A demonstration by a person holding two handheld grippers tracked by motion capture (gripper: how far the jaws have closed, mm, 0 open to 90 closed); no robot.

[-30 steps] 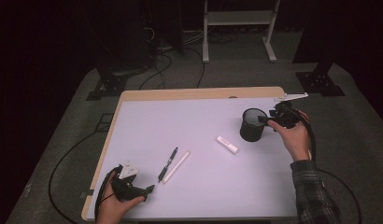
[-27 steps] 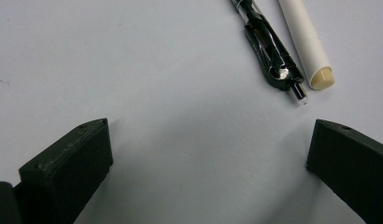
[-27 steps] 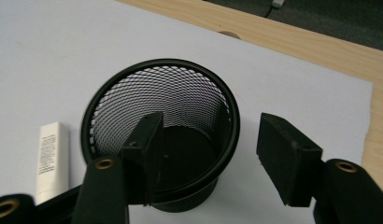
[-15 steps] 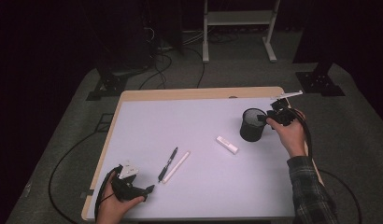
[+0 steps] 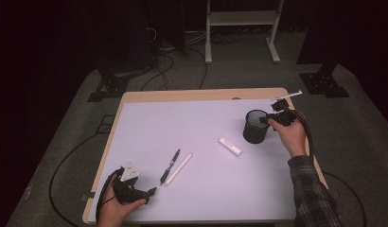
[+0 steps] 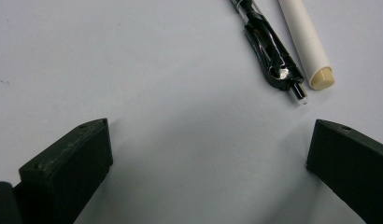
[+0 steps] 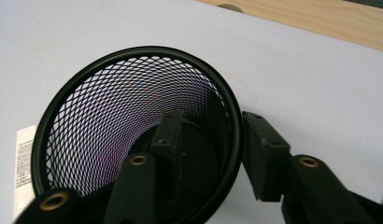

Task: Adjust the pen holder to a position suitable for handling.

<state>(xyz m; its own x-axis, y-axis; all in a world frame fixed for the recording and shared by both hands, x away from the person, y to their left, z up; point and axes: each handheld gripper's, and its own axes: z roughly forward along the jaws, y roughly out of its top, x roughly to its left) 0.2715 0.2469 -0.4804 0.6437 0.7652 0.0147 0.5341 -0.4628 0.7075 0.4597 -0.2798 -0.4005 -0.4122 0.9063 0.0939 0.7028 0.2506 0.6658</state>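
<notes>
Mesh cup (image 5: 255, 126), black wire, upright, toward the right end of the white worktop (image 5: 201, 123); all places below are given from this cup. Far to its left and nearer the person: left claw (image 5: 153, 191), held low in the left hand (image 5: 117, 208) at the worktop's near edge, jaws spread wide with nothing between them, as the left gripper view confirms. Next, left of the cup and nearer the person: black pen (image 5: 170, 166) and white stick (image 5: 178, 168), lying side by side and close together, just ahead of the left claw's open jaws. Closer, just left of the cup and slightly nearer the person: small white labelled bar (image 5: 229, 146), flat on the worktop, apart from the cup. At the cup itself: right claw (image 7: 213, 140), held by the right hand (image 5: 289, 135) from the cup's right side, one jaw inside the mesh wall and one outside, straddling the rim; the jaws have just been closing on that wall, though a narrow gap still appears at the outer pad, so the grip looks not quite made. Step judged in hand: securing the cup by its rim. Next move calls for finishing the pinch squarely on the wall before lifting, keeping the cup upright so the thin mesh does not twist or slip.
</notes>
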